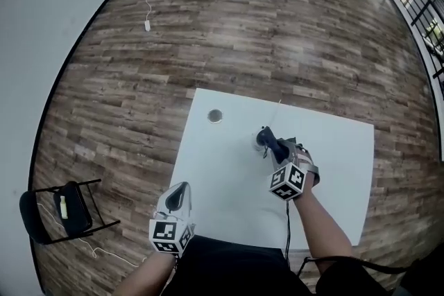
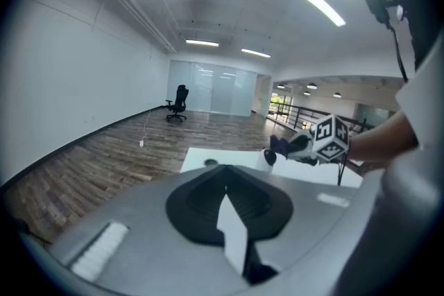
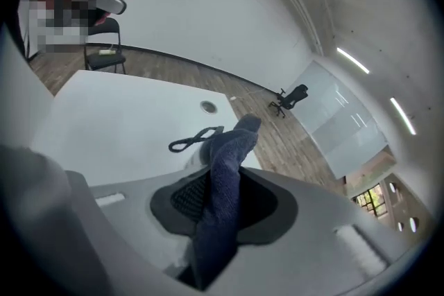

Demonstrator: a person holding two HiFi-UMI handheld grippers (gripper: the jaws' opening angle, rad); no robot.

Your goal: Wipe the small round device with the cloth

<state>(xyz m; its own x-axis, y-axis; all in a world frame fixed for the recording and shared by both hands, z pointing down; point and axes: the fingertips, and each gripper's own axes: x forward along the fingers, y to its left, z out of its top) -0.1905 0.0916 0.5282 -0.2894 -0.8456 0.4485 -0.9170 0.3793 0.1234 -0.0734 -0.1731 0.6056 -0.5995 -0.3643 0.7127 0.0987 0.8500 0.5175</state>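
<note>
Blue terry cloth (image 3: pixel 223 170) is clamped between the right gripper (image 1: pixel 279 151) fingers, with its free end sticking out past the tips and draped on the device (image 1: pixel 257 141), at centre of head view, mid worktop (image 1: pixel 229 184). Device is small, white, round and mostly hidden under the cloth; a black strap (image 3: pixel 195 138) loops off it toward frame left in right gripper view. Left gripper (image 1: pixel 177 196) is lower left of head view, by the worktop's lower-left corner, well apart from the device, fingers together with nothing between. Grey disc (image 1: pixel 215 116) sits upper left on the worktop, apart from the action, and looks set into the surface. Handling, judged: cloth is soft, floppy and light, with no stiffness past the fingers, so pressure only gets through if the tips come down close to the device. The present grip looks fine. Device is likely light, smooth hard plastic and will skate on the slick worktop under a sideways wipe, since nothing pins it. Best hold is probably its rim or sides with the free left fingers, not the top face, which needs wiping. Strap is thin and limp and may snag in the cloth and drag the device. Fragility can't tell; keep pressure light.
</note>
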